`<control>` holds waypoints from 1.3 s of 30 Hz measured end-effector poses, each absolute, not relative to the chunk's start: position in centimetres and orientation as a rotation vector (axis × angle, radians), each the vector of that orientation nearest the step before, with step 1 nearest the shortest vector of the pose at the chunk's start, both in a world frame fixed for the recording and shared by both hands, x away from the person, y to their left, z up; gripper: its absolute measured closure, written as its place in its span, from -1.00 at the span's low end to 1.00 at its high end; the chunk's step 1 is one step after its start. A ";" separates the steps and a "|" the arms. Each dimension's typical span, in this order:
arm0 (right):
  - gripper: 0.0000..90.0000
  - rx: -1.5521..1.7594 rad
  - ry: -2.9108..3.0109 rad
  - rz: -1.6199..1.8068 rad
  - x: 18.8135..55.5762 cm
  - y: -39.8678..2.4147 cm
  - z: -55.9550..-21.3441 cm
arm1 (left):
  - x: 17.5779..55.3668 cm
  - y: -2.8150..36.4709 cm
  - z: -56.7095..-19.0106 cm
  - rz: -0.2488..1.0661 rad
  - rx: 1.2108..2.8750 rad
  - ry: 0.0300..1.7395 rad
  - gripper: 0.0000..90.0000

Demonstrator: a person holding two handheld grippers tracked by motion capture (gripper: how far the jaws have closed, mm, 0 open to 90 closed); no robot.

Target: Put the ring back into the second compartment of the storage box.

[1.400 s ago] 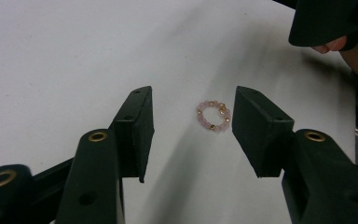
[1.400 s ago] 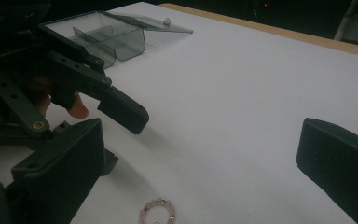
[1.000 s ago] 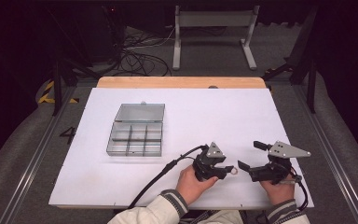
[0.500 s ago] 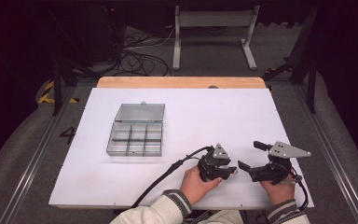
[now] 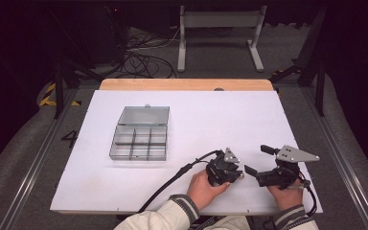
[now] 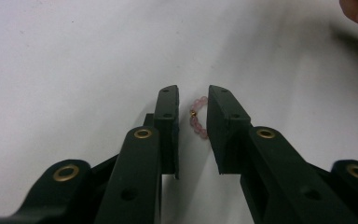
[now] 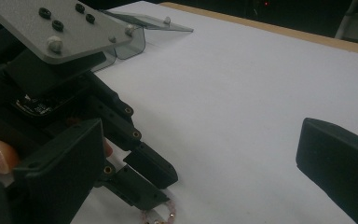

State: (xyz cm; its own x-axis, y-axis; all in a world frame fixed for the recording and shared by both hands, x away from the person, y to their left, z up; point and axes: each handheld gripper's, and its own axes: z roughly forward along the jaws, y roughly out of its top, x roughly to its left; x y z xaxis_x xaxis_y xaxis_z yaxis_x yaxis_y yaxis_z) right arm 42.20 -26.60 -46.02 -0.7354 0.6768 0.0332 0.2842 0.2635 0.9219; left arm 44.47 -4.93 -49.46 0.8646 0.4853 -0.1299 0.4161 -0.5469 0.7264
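Bead bracelet point(image 6: 197, 117), a little ring of pink beads with one gold bead, was lying flat on the white table point(image 5: 220, 115) near your edge of it, and your left gripper point(image 6: 192, 100) was pointed down right over it with one jaw on each side. The jaws were parted, a small gap between them, and the beads sat in that gap without being pinched as far as I could see; the right-hand jaw covered part of the ring, so I couldn't tell if it touched there. From the right gripper view the bracelet point(image 7: 158, 215) peeked out just under the left gripper's jaw tips at the bottom edge, half hidden by them. Your right gripper point(image 5: 258, 160) sat just beside the left one in the high view, jaws spread wide and holding nothing, aimed across toward the left gripper. Nothing stood between the two tools. The clear compartment box point(image 5: 139, 141) was well apart from all this, farther up and to the left on the table, lid swung open and tilted back, compartments looking bare from above. The left gripper's black cable point(image 5: 170, 184) trailed off toward the near table edge. A wooden strip point(image 5: 187, 85) ran along the far side.
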 end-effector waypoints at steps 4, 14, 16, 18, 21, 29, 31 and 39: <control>-0.96 0.874 2.174 1.464 42.2 -26.6 -46.0 | 44.4 -5.0 -49.5 0.133 2.228 0.660 0.76; -0.95 0.873 2.174 1.463 42.2 -26.6 -46.0 | 44.3 -5.1 -49.4 0.178 2.241 0.644 0.92; -0.95 0.873 2.175 1.462 42.2 -26.6 -46.0 | 44.3 -5.1 -49.4 0.173 2.243 0.640 0.93; -0.95 0.873 2.173 1.462 42.2 -26.6 -46.0 | 44.3 -5.0 -49.3 0.171 2.237 0.638 0.94; -0.95 0.874 2.168 1.468 42.2 -26.7 -46.0 | 44.3 -4.7 -48.9 0.184 2.224 0.633 0.94; -0.95 0.874 2.164 1.474 42.2 -26.7 -46.0 | 43.9 -3.9 -47.8 0.207 2.204 0.611 0.94; -0.95 0.869 2.160 1.478 42.1 -26.7 -46.0 | 43.8 -3.6 -47.4 0.219 2.204 0.610 0.94; -0.95 0.871 2.166 1.474 42.1 -26.7 -46.0 | 43.5 -1.9 -46.0 0.245 2.169 0.619 0.94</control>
